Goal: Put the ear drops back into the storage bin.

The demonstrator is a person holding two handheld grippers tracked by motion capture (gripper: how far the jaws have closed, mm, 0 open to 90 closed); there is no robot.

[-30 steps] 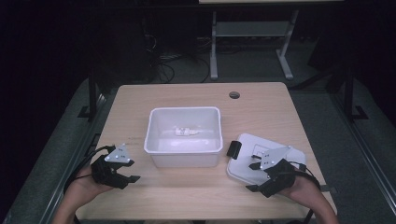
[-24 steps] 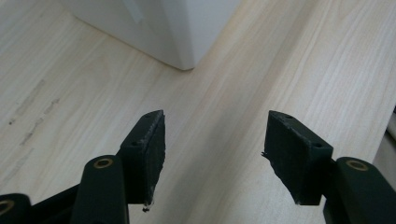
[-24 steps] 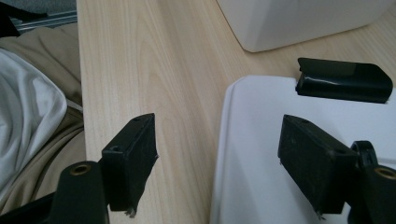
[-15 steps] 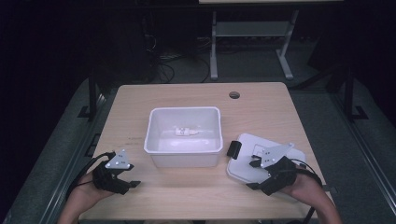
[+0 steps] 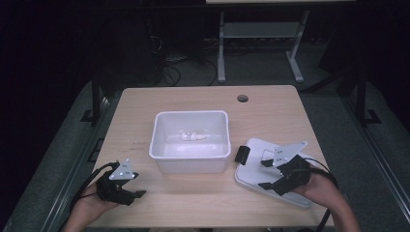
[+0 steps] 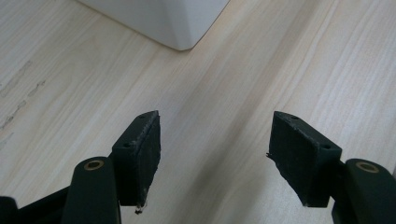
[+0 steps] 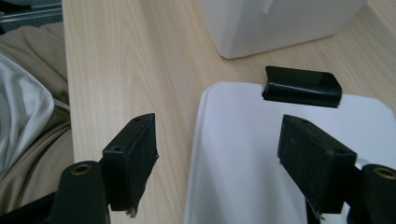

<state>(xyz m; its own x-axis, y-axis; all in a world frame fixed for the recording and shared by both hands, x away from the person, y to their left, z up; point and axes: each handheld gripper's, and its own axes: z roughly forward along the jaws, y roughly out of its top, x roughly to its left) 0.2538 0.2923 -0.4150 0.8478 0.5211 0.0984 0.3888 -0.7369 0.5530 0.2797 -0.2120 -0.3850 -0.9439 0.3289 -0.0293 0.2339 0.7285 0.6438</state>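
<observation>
White lid [image 5: 270, 176] flat on table [image 5: 193, 203] right of bin [image 5: 190, 141], long axis slanting away from bin, directly beneath right tongs [image 5: 265, 175], gaping and empty; left tongs [image 5: 139, 194], just widened, empty, well apart beyond bin.

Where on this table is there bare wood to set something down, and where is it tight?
Free: the far strip between the white bin and the cable hole, and the near-left patch between the bin and the open left gripper. Crowded: the near right, where the white lid lies beside the bin under the open right gripper.
</observation>
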